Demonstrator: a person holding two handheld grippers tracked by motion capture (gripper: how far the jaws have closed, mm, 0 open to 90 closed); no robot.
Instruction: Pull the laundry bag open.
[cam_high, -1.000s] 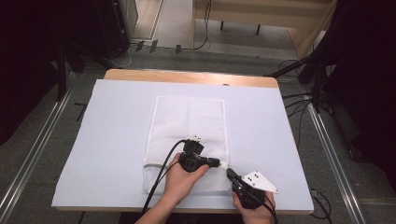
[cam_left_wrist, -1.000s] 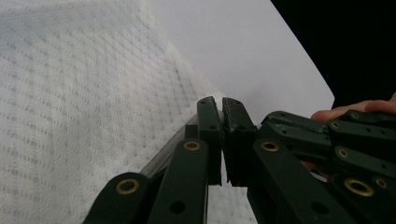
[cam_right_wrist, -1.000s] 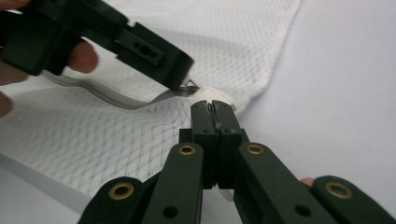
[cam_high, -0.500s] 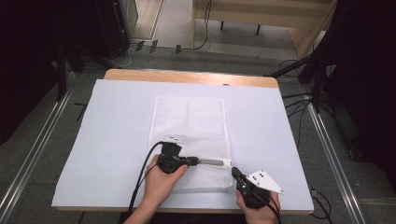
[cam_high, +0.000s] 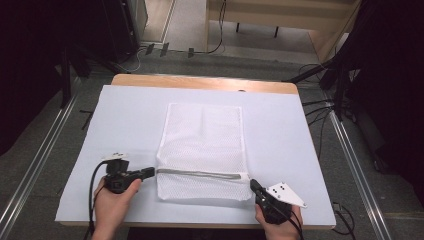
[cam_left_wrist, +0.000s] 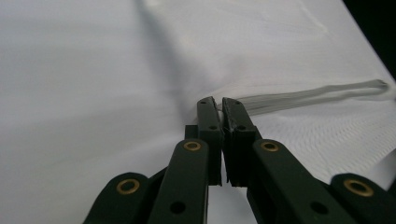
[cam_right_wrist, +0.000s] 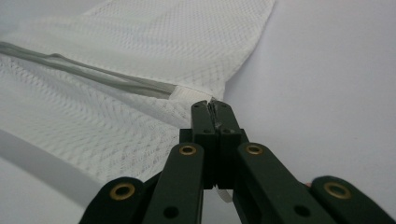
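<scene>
Zipper (cam_high: 200, 174) runs crosswise between our tongs on the mesh bag (cam_high: 202, 145): left gripper (cam_high: 148, 173) pinches its left end, right gripper (cam_high: 253, 184) clamps the bag's right edge.

Even, bright light falls on the white table cover (cam_high: 125, 120); the room around is dark. Both gripper views are soft, with the near black arms blurred and faint shadows on the mesh bag (cam_right_wrist: 140, 70).

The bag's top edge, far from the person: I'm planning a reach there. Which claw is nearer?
Left. The left claw sits slightly farther up the mesh bag than the right claw.
</scene>
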